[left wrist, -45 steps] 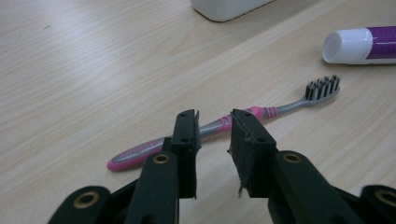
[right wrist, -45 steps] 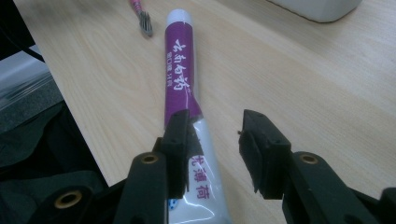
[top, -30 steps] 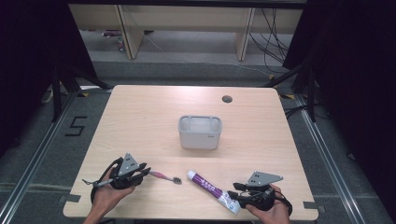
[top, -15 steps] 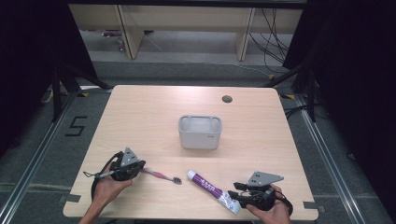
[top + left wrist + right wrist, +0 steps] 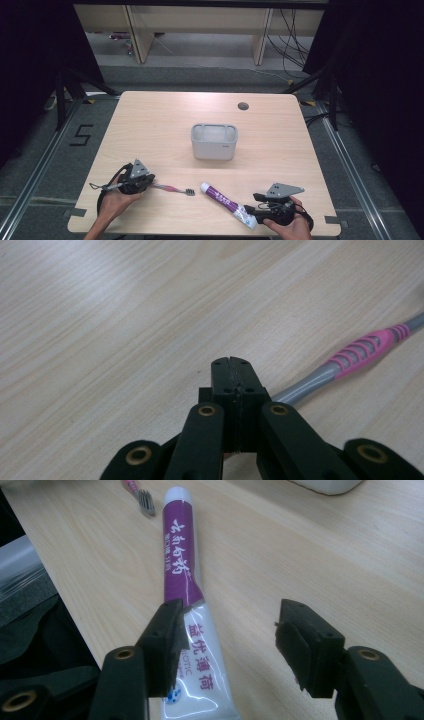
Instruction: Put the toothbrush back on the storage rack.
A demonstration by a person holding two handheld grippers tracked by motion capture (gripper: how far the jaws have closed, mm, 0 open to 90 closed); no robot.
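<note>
We are clenching the left tongs [image 5: 232, 377] on the toothbrush [image 5: 170, 188] handle at the near left of the table [image 5: 280, 130]. Our right tongs [image 5: 227, 630], jaws just opening, are straddling the toothpaste tube [image 5: 187, 605] near the near edge without pinching it. Open table is lying between both and the grey holder [image 5: 214, 141] farther off.
</note>
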